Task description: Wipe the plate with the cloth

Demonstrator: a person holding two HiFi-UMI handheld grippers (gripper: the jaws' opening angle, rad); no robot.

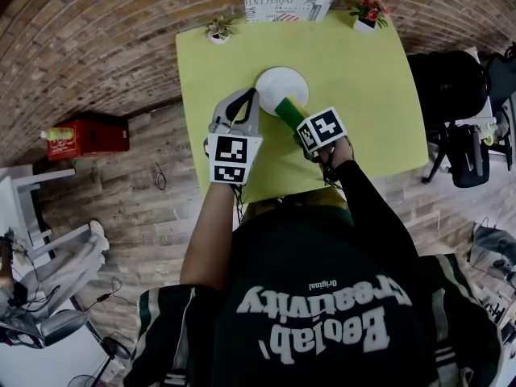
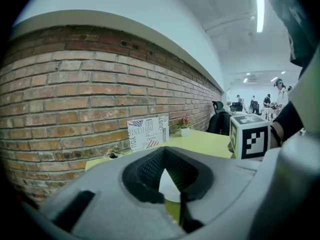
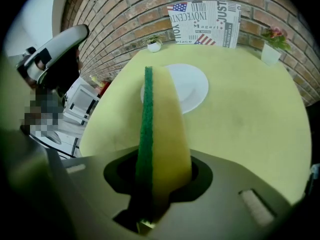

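- While the plate (image 1: 278,83) lies flat and white on the yellow-green worktop (image 1: 363,87) in the head view, both tools sit at its near rim. The left tool (image 1: 251,95) points at the near-left edge. The right tool (image 1: 300,118) brings the cloth (image 1: 286,106), a yellow pad with a green face, over the near-right edge.
- From the left gripper view, the left tool (image 2: 163,151) has its jaw tips together with nothing held between them. A wedge of the plate (image 2: 167,186) shows through the gap behind the tips, so the tool is just above or against that rim.
- From the right gripper view, the right tool (image 3: 160,179) is clamped on the cloth (image 3: 165,119), which stands on edge with its green face to the left. Its far end crosses the left part of the plate (image 3: 192,86). Whether it touches the plate cannot be told.
- As a judgement, the task is at its start. The cloth is in hand and brought to the plate, while the plate's face shows no wipe marks or smears either way. Pressing down and sweeping across remains, perhaps with the left tool steadying the rim.
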